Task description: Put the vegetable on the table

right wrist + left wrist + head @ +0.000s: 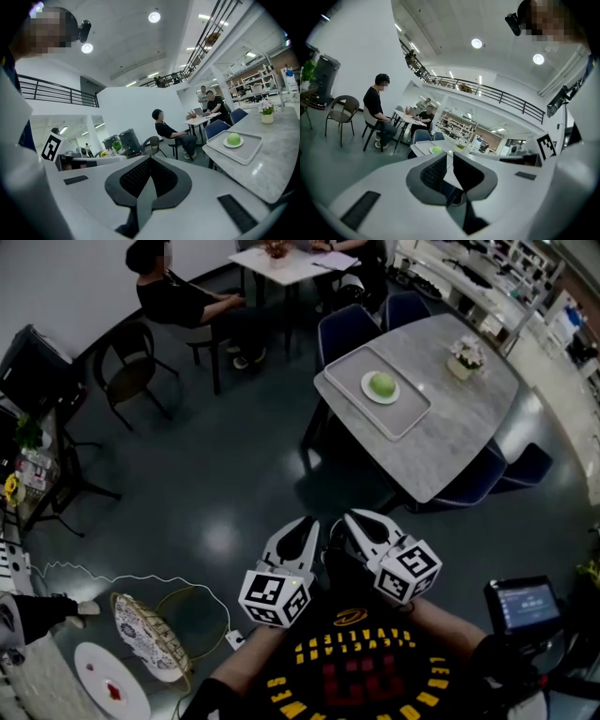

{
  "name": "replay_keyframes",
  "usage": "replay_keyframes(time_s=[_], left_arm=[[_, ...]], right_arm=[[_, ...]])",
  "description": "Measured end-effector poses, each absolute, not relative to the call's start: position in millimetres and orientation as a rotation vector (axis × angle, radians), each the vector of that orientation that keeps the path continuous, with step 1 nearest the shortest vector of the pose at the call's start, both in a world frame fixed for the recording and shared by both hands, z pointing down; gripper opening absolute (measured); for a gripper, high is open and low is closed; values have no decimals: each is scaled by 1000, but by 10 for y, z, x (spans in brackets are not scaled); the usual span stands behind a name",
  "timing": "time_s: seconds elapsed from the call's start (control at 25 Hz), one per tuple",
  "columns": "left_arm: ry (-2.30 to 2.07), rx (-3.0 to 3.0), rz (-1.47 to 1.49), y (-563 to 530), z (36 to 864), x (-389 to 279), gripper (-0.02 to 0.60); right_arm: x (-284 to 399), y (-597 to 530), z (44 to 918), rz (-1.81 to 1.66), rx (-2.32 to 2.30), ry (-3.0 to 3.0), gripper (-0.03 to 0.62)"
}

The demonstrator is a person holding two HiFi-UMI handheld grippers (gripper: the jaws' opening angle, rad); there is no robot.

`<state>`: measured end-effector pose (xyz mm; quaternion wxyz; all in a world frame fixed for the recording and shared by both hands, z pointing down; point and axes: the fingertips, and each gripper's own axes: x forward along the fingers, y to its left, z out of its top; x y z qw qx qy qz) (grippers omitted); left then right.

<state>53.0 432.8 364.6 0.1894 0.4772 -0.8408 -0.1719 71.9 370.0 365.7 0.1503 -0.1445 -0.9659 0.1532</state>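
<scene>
The person is holding both tools close in front of the chest, side by side and well short of the work. The left gripper (305,529) is pointing forward with its fingers (433,172) drawn almost together, only a thin slit showing between the tips and nothing sitting in it. The right gripper (361,521) is hanging just beside it, its fingers (136,177) pressing together at the tips and pinching nothing. The vegetable (382,384), a round pale-green head, is sitting on a small white plate (367,390), which is resting inside a shallow grey tray (347,367) near one corner of the grey marbled tabletop (450,418). That tabletop is standing well apart from both grippers, across a stretch of dark floor (234,474). A small pot of flowers (466,355) is standing on the same tabletop, beyond the tray and apart from it. Blue chairs (347,329) are tucked in around the edges. Farther back, a person in dark clothes (173,296) is sitting at another table. The right gripper view is showing the vegetable (233,138) on its plate in the tray, off to the right of the fingers.
</scene>
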Motion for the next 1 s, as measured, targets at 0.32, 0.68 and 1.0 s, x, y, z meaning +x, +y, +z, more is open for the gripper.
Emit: replay_keyframes(time_s=[0.32,0.68,1.0], left_arm=[[-2377,1323,-443,4015,3680,-84,44],[-2342,1341,-351,3197,3700,-893,44],[-2314,1388,-321,2209,3618,-1457,44]], right_arm=[[81,3379,3747,514,-434,-2768,5],[-729,2491,3786,650,-377,-2782,5],[-1183,1349,3710,731,-244,-2828,5]])
